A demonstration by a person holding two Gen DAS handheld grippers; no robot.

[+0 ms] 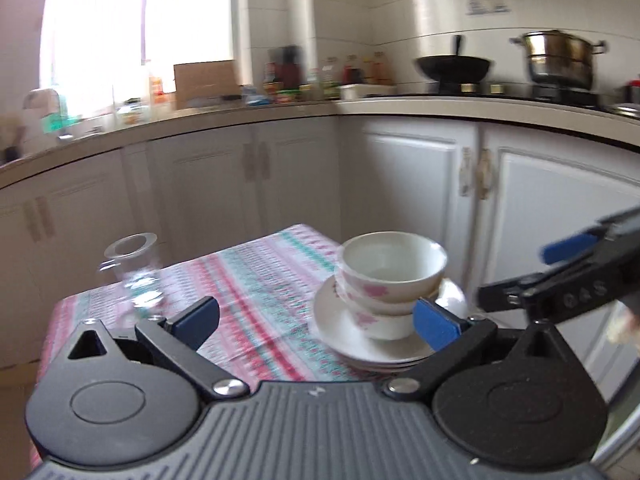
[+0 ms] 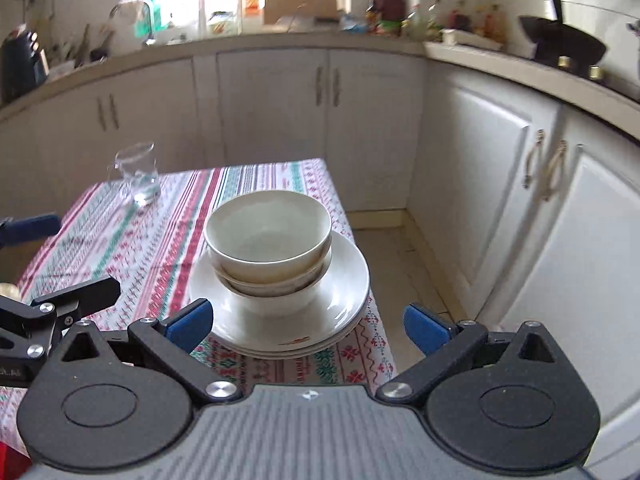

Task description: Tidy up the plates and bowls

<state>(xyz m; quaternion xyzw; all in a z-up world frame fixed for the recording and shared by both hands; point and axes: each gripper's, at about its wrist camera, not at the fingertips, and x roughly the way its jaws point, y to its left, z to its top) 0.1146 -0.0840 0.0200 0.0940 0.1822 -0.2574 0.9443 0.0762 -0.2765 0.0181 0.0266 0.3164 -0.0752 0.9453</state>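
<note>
A stack of white bowls (image 1: 394, 268) (image 2: 268, 236) with pink flowers on the outside sits on a stack of white plates (image 1: 344, 336) (image 2: 344, 296) at the table's right side. My left gripper (image 1: 316, 324) is open and empty; it hangs just short of the plates, and its right pad (image 1: 436, 328) overlaps the bowls in the picture. My right gripper (image 2: 308, 326) is open and empty too, above the near rim of the plates. Each gripper shows in the other's view, the right gripper (image 1: 520, 276) to the right of the bowls and the left gripper (image 2: 80, 254) to the left.
A clear glass (image 1: 134, 276) (image 2: 138, 176) stands at the far left of the striped tablecloth (image 1: 260, 280) (image 2: 160, 248). White cabinets and a cluttered counter wrap around behind. A black wok (image 1: 454, 66) and a steel pot (image 1: 560, 58) sit on the stove.
</note>
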